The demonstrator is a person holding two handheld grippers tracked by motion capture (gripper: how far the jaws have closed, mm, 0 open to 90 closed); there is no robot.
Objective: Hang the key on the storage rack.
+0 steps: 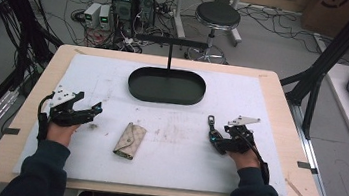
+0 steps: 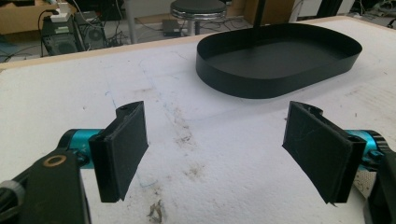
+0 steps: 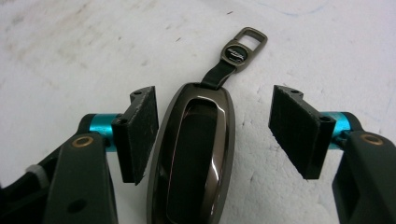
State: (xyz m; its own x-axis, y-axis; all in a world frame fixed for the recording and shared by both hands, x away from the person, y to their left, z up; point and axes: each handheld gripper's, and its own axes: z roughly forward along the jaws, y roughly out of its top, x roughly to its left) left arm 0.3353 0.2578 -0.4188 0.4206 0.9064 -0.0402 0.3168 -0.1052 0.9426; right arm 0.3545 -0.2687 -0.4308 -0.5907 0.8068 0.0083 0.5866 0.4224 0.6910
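Table (image 1: 18, 124) first: a pale wooden top under a white mat (image 1: 262, 104), stained in the middle. At the far centre of the mat stands a black oval tray (image 1: 165, 97) with a thin post rising from it. Near the person, a little left of centre, lies a beige pouch (image 1: 130, 140), flap shut, untouched.

The left gripper (image 1: 94, 109) rests on the mat at the left, jaws wide apart with bare mat between them. In the left gripper view its pads (image 2: 123, 149) frame stained mat, the tray beyond.

The right gripper (image 1: 213, 133) sits at the right of the mat, jaws open and straddling a car key (image 3: 196, 154). The left pad (image 3: 140, 135) stands just beside the key's edge; whether it touches cannot be told. The right pad stands clear of it.

The key lies flat on the mat between these jaws. Its long axis runs away from the person, the short strap and metal ring (image 3: 243, 46) pointing to the far side and slightly right.

It looks like a small, stiff, fairly light thing with a glossy, rounded metal shell, so likely slippery under the pads. The best hold is probably across the two long sides at the widest part of the body, squarely, since a grip near the tapering far end could squeeze it out. The strap is limp and offers poor control.
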